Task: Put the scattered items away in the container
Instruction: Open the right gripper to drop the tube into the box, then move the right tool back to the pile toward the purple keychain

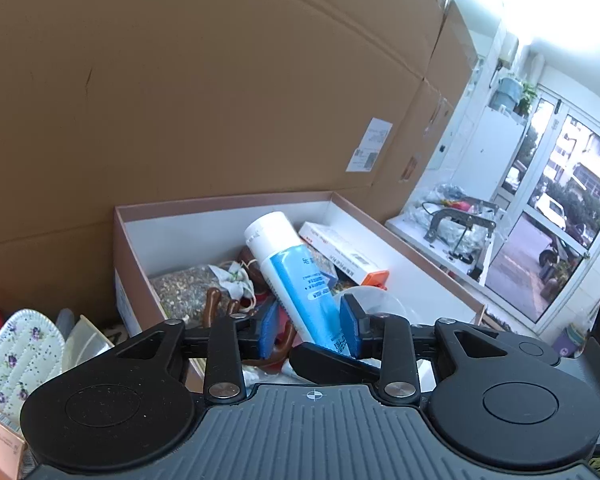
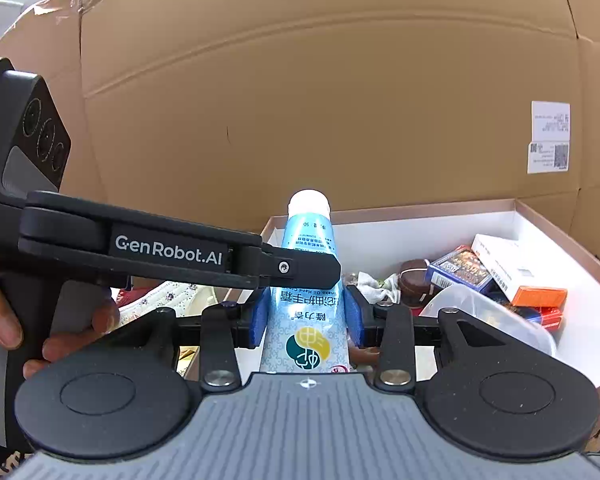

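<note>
Between the pads of the right gripper (image 2: pixel 306 320) sat the blue and white hand cream tube (image 2: pixel 306 280). Both blue pads pressed on its sides near the crimped end, and the white cap pointed away and up. So the right one was clamped on the tube, no doubt there.

The left gripper (image 1: pixel 309 328) was around the same tube from the other side. Its jaws stood apart, with a visible gap at the left pad, while the tube looked to lean against the right pad. I'd call that one released. In the right wrist view its black finger crossed in front of the tube, and a person's hand (image 2: pixel 4 320) was wrapped on its handle.

Just ahead of both grippers was the pink-rimmed box (image 1: pixel 228 204), and the tube hung over its near end. Further in and to the right lay a white and orange carton (image 1: pixel 340 252) and a blue card pack (image 2: pixel 458 270). A brown cardboard wall (image 1: pixel 220 100) stood behind it all.
</note>
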`<state>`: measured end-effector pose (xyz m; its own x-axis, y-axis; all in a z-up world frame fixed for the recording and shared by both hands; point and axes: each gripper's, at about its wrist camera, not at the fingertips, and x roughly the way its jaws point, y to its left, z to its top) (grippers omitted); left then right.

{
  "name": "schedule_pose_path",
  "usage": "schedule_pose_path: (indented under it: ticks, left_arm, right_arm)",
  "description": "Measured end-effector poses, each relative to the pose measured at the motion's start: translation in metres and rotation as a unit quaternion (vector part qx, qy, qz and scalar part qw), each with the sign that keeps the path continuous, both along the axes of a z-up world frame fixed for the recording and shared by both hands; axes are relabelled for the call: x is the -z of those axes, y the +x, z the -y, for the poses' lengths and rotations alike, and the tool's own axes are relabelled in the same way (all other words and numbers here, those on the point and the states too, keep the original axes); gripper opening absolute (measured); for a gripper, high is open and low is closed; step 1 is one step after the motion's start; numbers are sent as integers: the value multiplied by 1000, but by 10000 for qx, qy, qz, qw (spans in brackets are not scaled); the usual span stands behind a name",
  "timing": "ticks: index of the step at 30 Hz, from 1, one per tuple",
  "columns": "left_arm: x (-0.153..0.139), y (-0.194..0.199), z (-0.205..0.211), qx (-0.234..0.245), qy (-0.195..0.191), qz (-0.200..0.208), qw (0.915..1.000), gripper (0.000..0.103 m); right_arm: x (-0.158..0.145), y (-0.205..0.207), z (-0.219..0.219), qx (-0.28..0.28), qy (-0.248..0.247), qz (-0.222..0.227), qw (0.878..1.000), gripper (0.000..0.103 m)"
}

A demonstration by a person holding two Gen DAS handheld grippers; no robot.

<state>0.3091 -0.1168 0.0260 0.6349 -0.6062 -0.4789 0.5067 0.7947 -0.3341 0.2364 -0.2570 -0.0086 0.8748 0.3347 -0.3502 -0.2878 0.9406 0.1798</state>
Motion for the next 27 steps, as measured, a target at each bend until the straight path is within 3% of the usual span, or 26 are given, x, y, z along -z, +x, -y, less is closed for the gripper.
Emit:
schedule_pose_path:
  ticks: [1,2,3,4,8,20,27]
  left_arm:
    - [1,0,-1,-16,-25,-38,10000,60]
    - [1,1,-1,-32,-49,-75,10000,81]
    - [2,1,-2,-49,-74,-113,9999,99]
    - [0,-2,-4,-129,-84,13,9999,103]
    - [-8,-15,-11,-252,9,510,9984,103]
    - [-6,-28,-22,-341,43,418,9985,103]
    - [-20,-61,-59,-581,-53,525,9969,103]
  right_arm:
    - [0,1,0,-31,50,6,10000,51]
    - [0,1,0,-52,91,20,9999,73]
    - [-1,-1,0,5,57,108,9999,82]
    - [-2,-2,-1,65,14,195,9998,81]
    - [0,-9,-1,311,-213,353,9987,81]
    - [8,-18,-1,455,-19,317,9985,96]
    - [-3,-44,-10,421,-171,599,9972,102]
